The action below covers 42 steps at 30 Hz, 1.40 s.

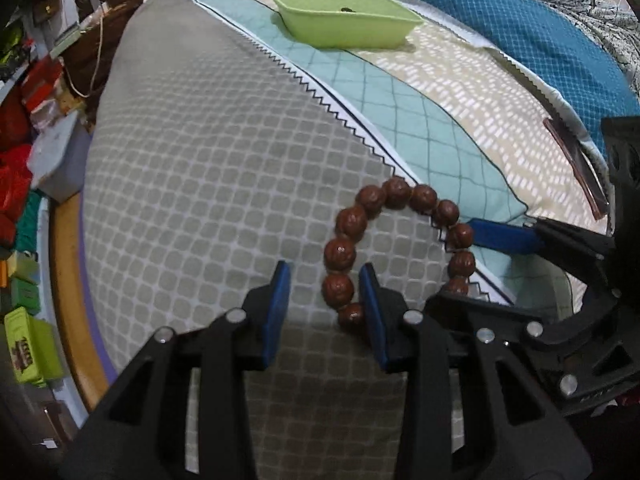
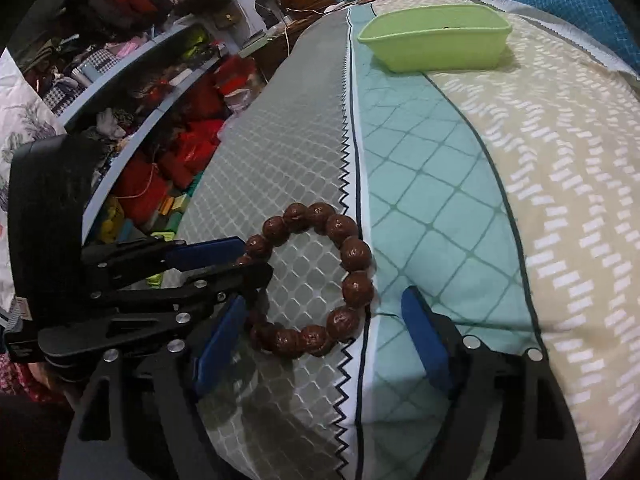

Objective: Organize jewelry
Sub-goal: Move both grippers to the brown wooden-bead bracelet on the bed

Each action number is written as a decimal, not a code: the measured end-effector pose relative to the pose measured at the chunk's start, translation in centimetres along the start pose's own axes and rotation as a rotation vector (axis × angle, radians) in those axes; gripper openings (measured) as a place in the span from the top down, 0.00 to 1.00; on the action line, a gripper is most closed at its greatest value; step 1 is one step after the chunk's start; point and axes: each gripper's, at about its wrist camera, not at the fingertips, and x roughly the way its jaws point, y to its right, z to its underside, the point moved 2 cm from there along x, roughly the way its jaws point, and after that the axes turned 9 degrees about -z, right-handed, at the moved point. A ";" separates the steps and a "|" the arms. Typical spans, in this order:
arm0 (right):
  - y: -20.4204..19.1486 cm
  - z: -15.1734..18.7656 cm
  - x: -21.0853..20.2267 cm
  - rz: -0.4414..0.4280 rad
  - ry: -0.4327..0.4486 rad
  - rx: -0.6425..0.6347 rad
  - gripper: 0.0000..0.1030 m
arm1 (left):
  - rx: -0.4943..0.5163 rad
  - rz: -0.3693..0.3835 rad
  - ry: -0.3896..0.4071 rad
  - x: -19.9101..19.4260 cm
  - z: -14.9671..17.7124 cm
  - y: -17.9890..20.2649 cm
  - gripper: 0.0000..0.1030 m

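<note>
Although both grippers are brought close to the bracelet (image 2: 310, 284), nothing is held by either of them. The jaws of the right gripper (image 2: 320, 340) stand wide apart, with the near side of the bead ring lying between them and no pad pressed on it. The jaws of the left gripper (image 1: 324, 308) are partly apart; only bedcover (image 1: 208, 184) is seen between them, and the beads lie just outside its right pad.

The bracelet is laid flat as a closed ring on the grey checked part of the bedcover, with its far side touching the zigzag seam. The tray (image 1: 348, 20) is placed well apart from it, toward the far edge of the bed; something small and dark is seen inside, too small to be named.

The beads seem to be hard, round and carved, probably of wood, so little weight and no fragility are expected. The ring itself is likely strung on a cord and will hang limp when lifted. A single round bead may slip from flat pads. It is judged better that the string is taken across one bead, or at the joint between two beads, on the near side of the ring.
</note>
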 end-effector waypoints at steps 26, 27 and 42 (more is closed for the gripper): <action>0.3 0.9 -1.0 -0.111 0.051 0.076 0.34 | -0.043 -0.017 -0.008 -0.1 0.7 -0.2 0.65; 0.3 0.9 -1.0 -0.110 0.051 0.074 0.34 | -0.042 -0.017 -0.007 -0.1 0.7 -0.2 0.65; -1.0 -0.2 -1.9 0.108 0.065 -0.055 0.40 | -0.014 -0.032 -0.006 0.3 0.4 0.7 0.56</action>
